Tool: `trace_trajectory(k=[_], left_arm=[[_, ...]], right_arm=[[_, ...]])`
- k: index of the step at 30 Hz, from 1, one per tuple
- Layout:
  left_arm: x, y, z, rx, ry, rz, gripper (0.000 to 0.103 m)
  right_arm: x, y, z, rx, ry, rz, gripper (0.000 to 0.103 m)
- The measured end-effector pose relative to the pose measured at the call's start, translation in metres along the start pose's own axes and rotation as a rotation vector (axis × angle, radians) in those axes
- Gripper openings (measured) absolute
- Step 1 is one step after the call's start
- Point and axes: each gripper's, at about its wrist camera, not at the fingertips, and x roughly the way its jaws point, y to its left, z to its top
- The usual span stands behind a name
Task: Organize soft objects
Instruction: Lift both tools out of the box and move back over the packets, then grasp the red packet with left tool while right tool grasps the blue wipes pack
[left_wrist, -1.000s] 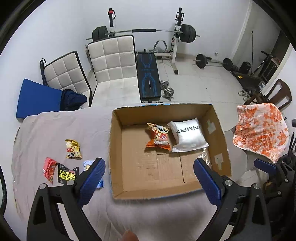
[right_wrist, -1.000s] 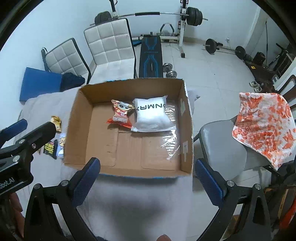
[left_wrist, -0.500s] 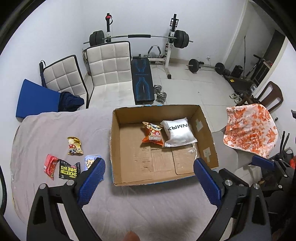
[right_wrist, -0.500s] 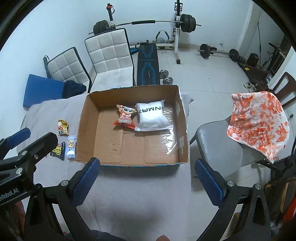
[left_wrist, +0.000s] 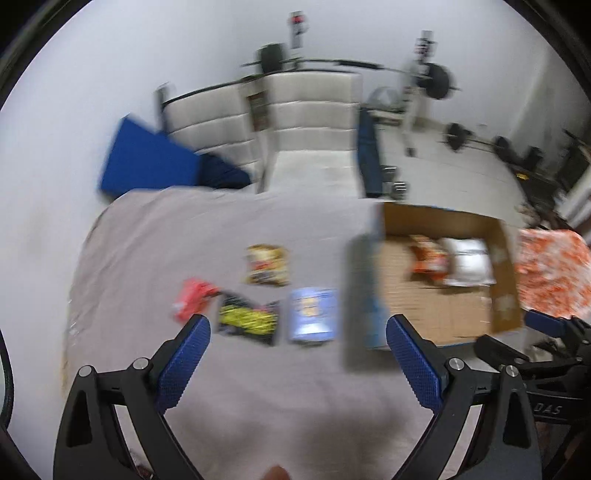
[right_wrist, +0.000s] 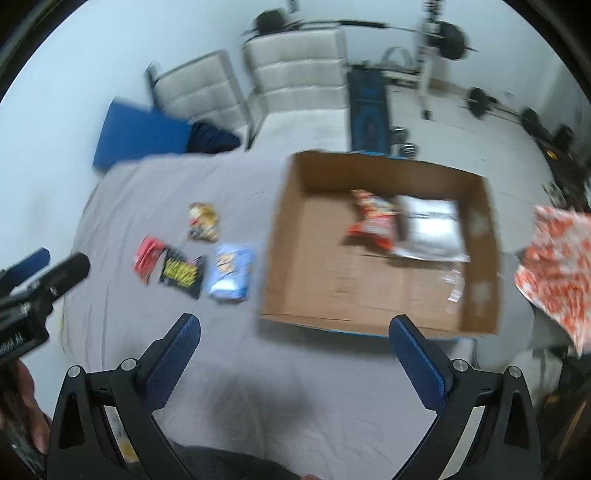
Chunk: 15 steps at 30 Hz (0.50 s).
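Several small soft packets lie on the grey cloth: a yellow one (left_wrist: 267, 264), a red one (left_wrist: 192, 298), a black-and-yellow one (left_wrist: 246, 318) and a light blue one (left_wrist: 313, 309). My left gripper (left_wrist: 298, 334) hangs open just in front of them, holding nothing. To the right stands an open cardboard box (right_wrist: 476, 288) with an orange snack bag (right_wrist: 373, 218) and a white pouch (right_wrist: 430, 227) inside. My right gripper (right_wrist: 294, 332) is open and empty in front of the box's near wall. Both views are blurred by motion.
The grey-covered table (right_wrist: 258, 387) ends at white padded chairs (right_wrist: 295, 70), a blue mat (right_wrist: 138, 134) and a weight bench (right_wrist: 367, 107) behind. An orange-patterned cloth (right_wrist: 557, 258) hangs over a chair to the right of the box.
Both views have swung left, away from the box and toward the loose packets. The left gripper now faces the packets. Both grippers stay open and empty.
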Motion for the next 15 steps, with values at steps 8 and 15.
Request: trace_trajectory(k=[8,15], left_arm=[[0.076,0.126,-0.016,-0.158,0.148,0.080,0.098],[0.166,0.188,-0.013,-0.174,0.295,0.041,0.098]], right_arm=[[0.122,0.114,0.040,-0.049,0.190,0.049,0.103],[0.233,0.125,0.061,0.080,0.316,-0.042,0.103]])
